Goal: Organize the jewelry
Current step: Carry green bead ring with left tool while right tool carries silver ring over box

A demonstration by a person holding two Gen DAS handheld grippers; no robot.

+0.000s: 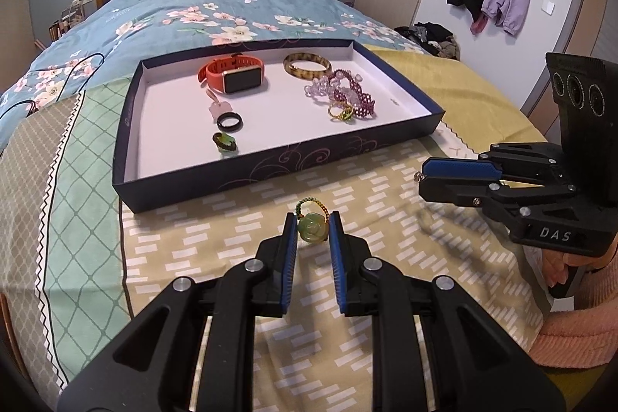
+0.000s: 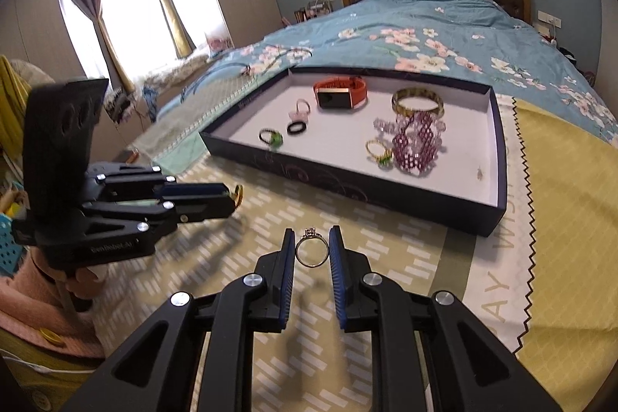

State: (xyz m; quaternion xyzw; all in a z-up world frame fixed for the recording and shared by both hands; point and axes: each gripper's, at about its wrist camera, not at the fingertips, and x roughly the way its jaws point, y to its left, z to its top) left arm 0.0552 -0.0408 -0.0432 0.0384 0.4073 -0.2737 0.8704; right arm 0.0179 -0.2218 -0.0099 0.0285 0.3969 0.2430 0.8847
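- Bedroom scene: our navy tray (image 1: 270,161) sits on the patterned bedspread (image 1: 193,250), already holding a watch (image 1: 235,78), bangles and rings.
- Our left gripper (image 1: 313,224) is clamped on a green jade ring (image 1: 313,227) — near the tray's front wall.
- Our right gripper (image 2: 312,246) pinches a silver ring (image 2: 312,251), likewise short of the tray.
- Step in hand, we judge: carrying both over the wall — next, set each down among the rings.

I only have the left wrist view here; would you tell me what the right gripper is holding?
Observer: The right gripper is shut on a silver ring with a small clear stone on top.
Operator: Thank you. Is anything lying in the tray's right end?
Observer: A tiny dark speck lies on the white floor of the tray, near that wall; it is too small to identify.
Operator: And the left gripper?
Observer: The left gripper shows only a green-and-gold loop at its tips.
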